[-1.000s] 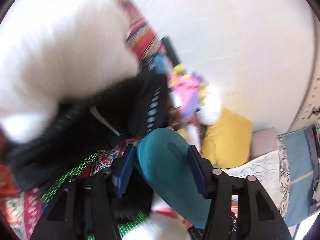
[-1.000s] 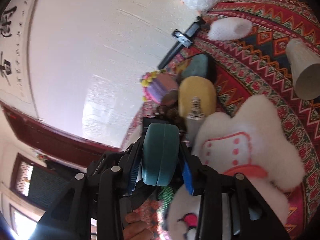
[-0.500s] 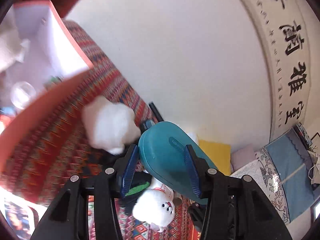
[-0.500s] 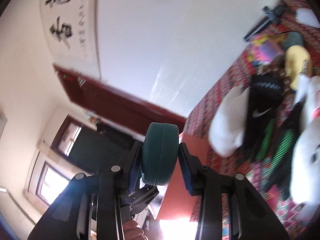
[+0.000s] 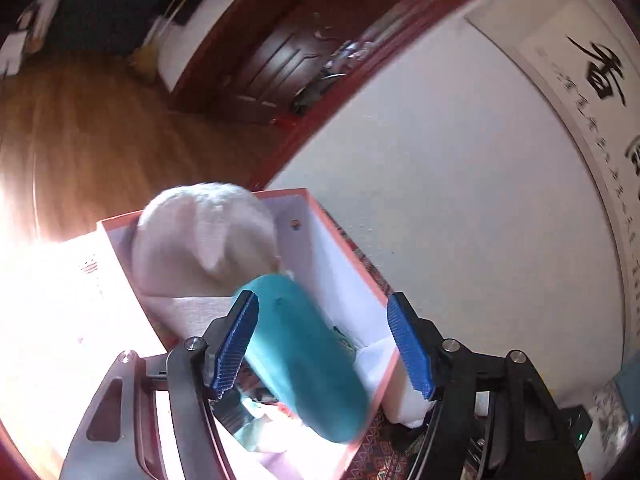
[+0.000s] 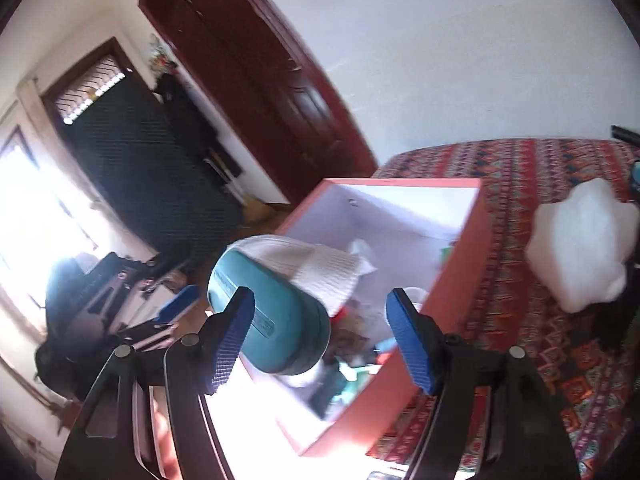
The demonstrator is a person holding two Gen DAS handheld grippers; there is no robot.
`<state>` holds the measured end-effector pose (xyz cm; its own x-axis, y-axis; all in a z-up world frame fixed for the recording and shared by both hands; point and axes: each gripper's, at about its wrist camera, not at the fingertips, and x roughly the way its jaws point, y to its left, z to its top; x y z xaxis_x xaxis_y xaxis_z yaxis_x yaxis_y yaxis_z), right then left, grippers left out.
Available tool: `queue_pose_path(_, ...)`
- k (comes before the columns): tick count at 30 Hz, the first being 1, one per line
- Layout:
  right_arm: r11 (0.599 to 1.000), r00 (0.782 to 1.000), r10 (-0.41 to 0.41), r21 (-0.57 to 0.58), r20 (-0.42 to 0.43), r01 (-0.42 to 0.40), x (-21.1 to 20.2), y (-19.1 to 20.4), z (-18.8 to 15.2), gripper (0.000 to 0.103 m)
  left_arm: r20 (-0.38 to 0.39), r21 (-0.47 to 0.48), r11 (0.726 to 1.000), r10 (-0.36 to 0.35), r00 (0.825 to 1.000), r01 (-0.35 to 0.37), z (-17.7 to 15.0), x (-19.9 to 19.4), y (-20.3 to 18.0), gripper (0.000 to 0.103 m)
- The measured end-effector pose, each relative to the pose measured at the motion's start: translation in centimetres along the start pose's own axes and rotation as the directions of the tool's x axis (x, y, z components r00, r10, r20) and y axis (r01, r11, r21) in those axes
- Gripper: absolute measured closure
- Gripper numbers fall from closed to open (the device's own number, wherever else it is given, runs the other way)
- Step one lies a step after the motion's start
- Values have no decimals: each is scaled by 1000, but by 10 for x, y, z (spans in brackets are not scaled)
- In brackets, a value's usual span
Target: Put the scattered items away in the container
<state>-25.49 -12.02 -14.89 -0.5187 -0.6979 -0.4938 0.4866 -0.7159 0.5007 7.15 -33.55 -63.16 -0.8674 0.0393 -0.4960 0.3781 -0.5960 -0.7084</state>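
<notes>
Two teal cases are dropping into the red box [image 6: 460, 256]: your left tool [image 5: 322, 344] is spreading, its right pad clear of the teal case [image 5: 304, 360] over the box's white inside, beside a white plush toy [image 5: 204, 236]. Your right tool [image 6: 320, 340] is spreading too, its teal case [image 6: 272, 320] loose at the left pad above the clutter, with raised lettering too blurred to read. Black brush writing on a wall scroll [image 5: 600, 76] shows, and another white plush [image 6: 580, 244] lies on the patterned bedspread [image 6: 520, 168].
</notes>
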Motion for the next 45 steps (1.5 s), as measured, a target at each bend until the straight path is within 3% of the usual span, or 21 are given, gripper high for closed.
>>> queue_pose_path(4,997,997,-48,66,58,44,-42,-44,-16,33,59,-11,998,69,996,-68,8,-12,20,38)
queue_pose_path(9,974,987,-117,207,107,92,-105,-103,-28,27,83,60,995,70,994,-75,-6,-14,10,37)
queue_pose_path(15,924,938,-222,365,266,115,-191,-149,-41,19,80,180,983,24,997,-38,-29,-22,-39,36)
queue_pose_path(20,853,888,-318,509,331,115,-242,-193,-53,19,-2,288,958,-15,1000,15,-60,0,-88,36)
queue_pose_path(24,800,863,-361,592,354,92,-272,-223,-64,19,-92,356,932,-40,995,70,-95,23,-127,36)
queue_pose_path(29,780,841,-387,621,379,79,-297,-239,-67,19,-205,416,899,-57,977,140,-145,47,-166,36)
queue_pose_path(32,762,837,-405,642,369,86,-302,-250,-70,19,-324,419,881,-82,943,221,-183,66,-185,36)
queue_pose_path(37,712,835,-456,689,308,135,-304,-272,-79,19,-513,432,835,-83,854,340,-261,96,-219,36)
queue_pose_path(39,682,828,-490,711,271,171,-302,-282,-83,19,-581,420,829,-66,811,369,-292,111,-227,36)
queue_pose_path(43,611,821,-543,754,178,241,-296,-305,-95,18,-712,349,844,-43,701,407,-347,143,-232,36)
queue_pose_path(45,587,827,-540,774,154,239,-294,-316,-101,18,-740,331,857,-24,672,394,-366,155,-232,36)
